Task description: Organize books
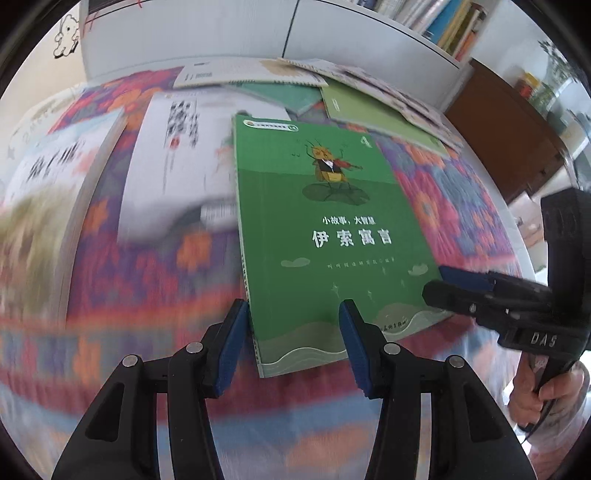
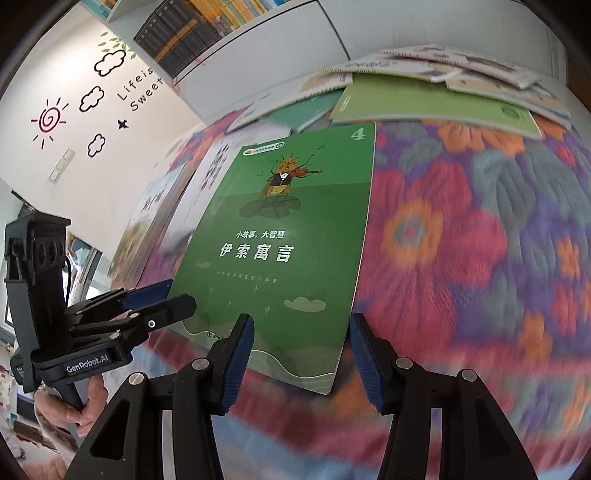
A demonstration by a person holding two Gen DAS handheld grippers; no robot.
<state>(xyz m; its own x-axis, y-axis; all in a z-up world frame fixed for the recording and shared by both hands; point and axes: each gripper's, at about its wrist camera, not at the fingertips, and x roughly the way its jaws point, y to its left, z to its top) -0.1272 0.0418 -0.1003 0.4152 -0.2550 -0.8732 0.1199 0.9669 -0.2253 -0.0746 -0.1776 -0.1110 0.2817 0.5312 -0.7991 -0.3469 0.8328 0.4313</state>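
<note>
A green book (image 1: 325, 229) with a violin-playing insect on its cover lies face up over the flowered cloth (image 2: 461, 240). It looks sharp while the cloth around it is smeared. My left gripper (image 1: 293, 310) is open and straddles the book's near left corner. Its left pad sits beside the spine and its right finger is over the cover. My right gripper (image 2: 301, 325) is open and straddles the near right corner (image 2: 332, 384). One finger is over the cover and the other is just outside the page edge. Each gripper also shows at the other view's edge: right gripper (image 1: 439, 284), left gripper (image 2: 173, 299).
Left of the green book lie a white book (image 1: 177, 158) and another blurred one (image 1: 55, 166). Behind it are a light green book (image 1: 369, 114) and a loose pile (image 1: 240, 74). Past the table are a white bookshelf (image 1: 443, 22) and a brown cabinet (image 1: 509, 125). A hand (image 1: 543, 391) holds the right handle.
</note>
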